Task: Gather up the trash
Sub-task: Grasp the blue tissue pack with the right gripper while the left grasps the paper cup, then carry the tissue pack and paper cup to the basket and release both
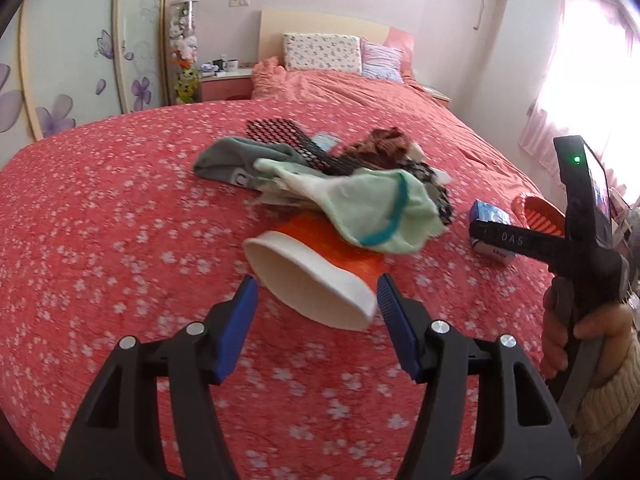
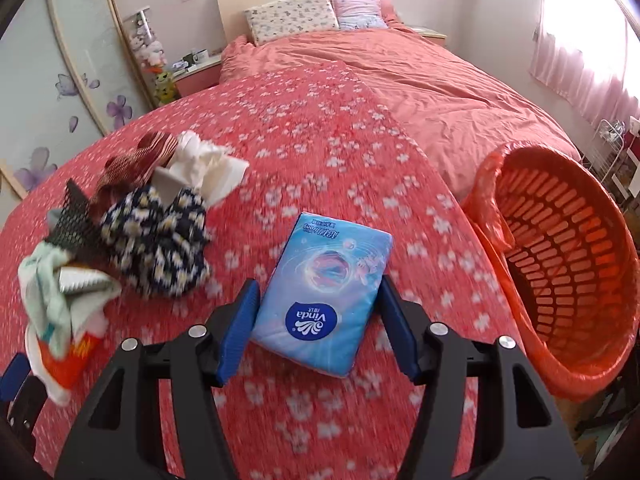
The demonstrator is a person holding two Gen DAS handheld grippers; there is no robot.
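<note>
Left gripper gaped around paper cup, ungripped. Right gripper straddled tissue pack, unpinched. Best squeezed squarely, lower centre.

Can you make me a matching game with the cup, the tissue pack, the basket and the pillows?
Things:
1. paper cup
2. tissue pack
3. basket
4. pillows

Descriptions:
A. orange, tipped on its side
B. at the headboard
C. partly under a pale green sock
D. blue, lying flat between blue fingers

Pairs: 1-C, 2-D, 3-A, 4-B
</note>
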